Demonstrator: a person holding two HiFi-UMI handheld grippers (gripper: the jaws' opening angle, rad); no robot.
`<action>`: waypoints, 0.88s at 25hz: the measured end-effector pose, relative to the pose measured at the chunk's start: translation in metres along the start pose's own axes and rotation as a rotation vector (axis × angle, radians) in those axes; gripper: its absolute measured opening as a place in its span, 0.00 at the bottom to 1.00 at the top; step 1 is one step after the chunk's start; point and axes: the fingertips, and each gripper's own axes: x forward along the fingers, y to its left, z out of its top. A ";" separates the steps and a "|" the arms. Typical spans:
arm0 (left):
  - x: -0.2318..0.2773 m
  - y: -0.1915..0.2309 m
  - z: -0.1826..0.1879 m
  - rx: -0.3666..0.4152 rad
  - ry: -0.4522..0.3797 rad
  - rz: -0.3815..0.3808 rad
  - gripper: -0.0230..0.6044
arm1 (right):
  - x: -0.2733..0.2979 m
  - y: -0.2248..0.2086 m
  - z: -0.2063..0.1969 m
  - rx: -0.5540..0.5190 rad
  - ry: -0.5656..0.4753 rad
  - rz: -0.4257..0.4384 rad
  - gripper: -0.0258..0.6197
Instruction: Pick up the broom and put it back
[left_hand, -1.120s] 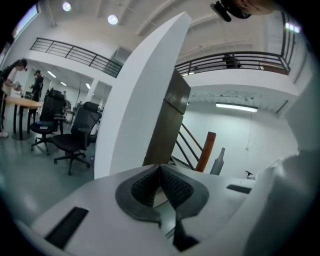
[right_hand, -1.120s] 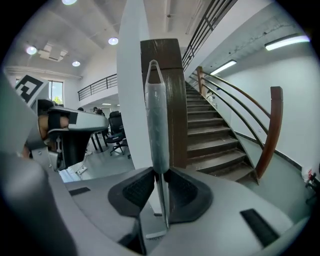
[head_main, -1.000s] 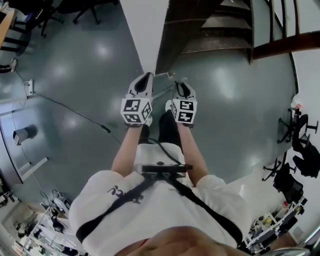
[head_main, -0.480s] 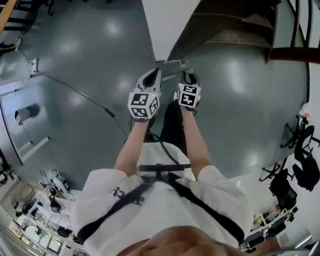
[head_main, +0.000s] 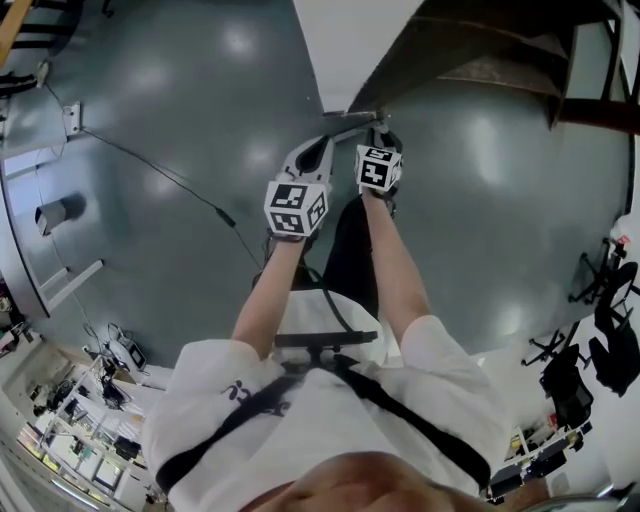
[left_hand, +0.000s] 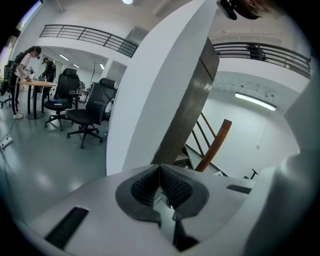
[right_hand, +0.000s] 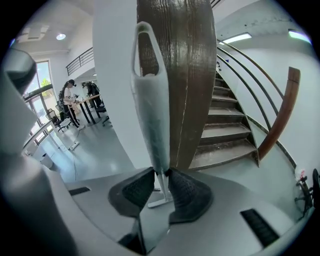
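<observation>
The broom's pale grey handle (right_hand: 152, 100), with a hanging loop at its top, stands upright in front of the dark stair side. My right gripper (right_hand: 161, 175) is shut on its narrow lower end. In the head view the thin pole (head_main: 345, 125) runs from the right gripper (head_main: 378, 128) towards the tip of the left gripper (head_main: 322, 142). The left gripper (left_hand: 160, 170) has its ribbed pads touching at the tips, with nothing clearly between them. The broom's head is hidden.
A white wall end (head_main: 340, 40) meets the dark wooden stair side (right_hand: 185, 75), with steps (right_hand: 225, 130) and a curved wooden rail (right_hand: 280, 115) to the right. A cable (head_main: 170, 175) crosses the grey floor at left. Office chairs (left_hand: 85, 107) and people at a desk (left_hand: 25, 65) are far left.
Both grippers have sunk and moved forward towards the corner of the white wall and the stairs, the right one further. The right gripper's hold on the handle is unchanged.
</observation>
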 end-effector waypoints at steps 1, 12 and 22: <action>0.001 0.000 -0.001 -0.001 0.001 0.001 0.06 | 0.004 -0.001 0.004 0.004 -0.007 -0.002 0.19; 0.002 0.009 -0.014 -0.024 0.011 0.044 0.06 | 0.063 -0.005 0.041 -0.056 -0.004 0.016 0.19; 0.003 0.018 -0.022 -0.026 0.029 0.048 0.06 | 0.079 -0.001 0.058 -0.079 -0.036 0.080 0.19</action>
